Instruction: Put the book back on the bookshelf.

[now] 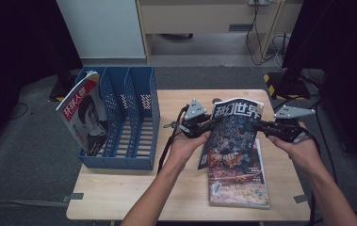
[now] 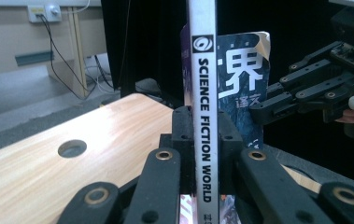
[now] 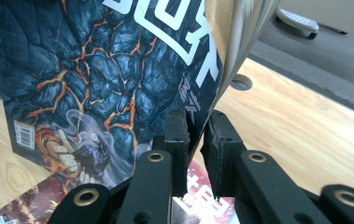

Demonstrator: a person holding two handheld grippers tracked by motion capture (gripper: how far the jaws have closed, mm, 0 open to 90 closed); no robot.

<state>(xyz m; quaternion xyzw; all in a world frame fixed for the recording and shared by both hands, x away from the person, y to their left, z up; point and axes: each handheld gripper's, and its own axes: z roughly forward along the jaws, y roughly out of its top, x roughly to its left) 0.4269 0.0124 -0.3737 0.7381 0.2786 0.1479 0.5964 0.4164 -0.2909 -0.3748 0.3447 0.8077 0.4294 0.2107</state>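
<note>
A dark magazine (image 1: 232,129) with lava-like cover art and large white characters is held upright above the table between my two grippers. My left gripper (image 1: 203,127) is shut on its white spine (image 2: 205,116), which reads SCIENCE FICTION WORLD. My right gripper (image 1: 264,127) is shut on the opposite page edge (image 3: 233,51), and the cover (image 3: 95,70) curves away to the left of its jaws. A second magazine (image 1: 239,181) lies flat on the wooden table (image 1: 119,188) beneath the lifted one; a strip of that flat magazine (image 3: 198,205) lies below the jaws.
A blue slotted file rack (image 1: 133,117) stands at the table's left, with a red-titled magazine (image 1: 84,117) leaning in its leftmost slot. The tabletop has a round cable hole (image 2: 72,148). A black stand with cables (image 1: 289,70) is on the floor behind the right corner.
</note>
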